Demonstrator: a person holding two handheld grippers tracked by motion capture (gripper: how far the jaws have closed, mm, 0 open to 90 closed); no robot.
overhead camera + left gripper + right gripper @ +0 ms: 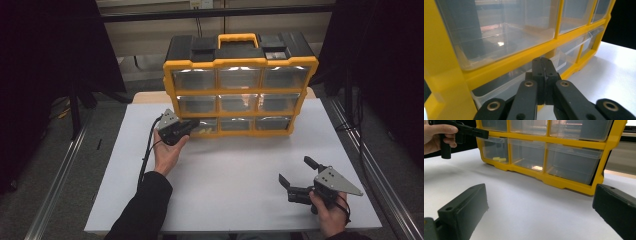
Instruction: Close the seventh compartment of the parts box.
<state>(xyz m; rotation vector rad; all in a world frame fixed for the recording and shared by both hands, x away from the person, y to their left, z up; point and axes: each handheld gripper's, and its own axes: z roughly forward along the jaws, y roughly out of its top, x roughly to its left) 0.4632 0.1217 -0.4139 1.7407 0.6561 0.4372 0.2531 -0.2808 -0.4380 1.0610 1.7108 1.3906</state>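
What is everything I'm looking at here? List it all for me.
Drawer cabinet: one, yellow frame with black top and yellow handle, at the table's far side.
Clear drawers: nine, see-through, three rows of three in the cabinet.
Small yellow pieces: two, pale yellow, inside the bottom left drawer.
Table: one, white top.
Left gripper: one, black, jaws together at the bottom left drawer's front edge.
Right gripper: one, black, jaws apart, low over the table's near right part.
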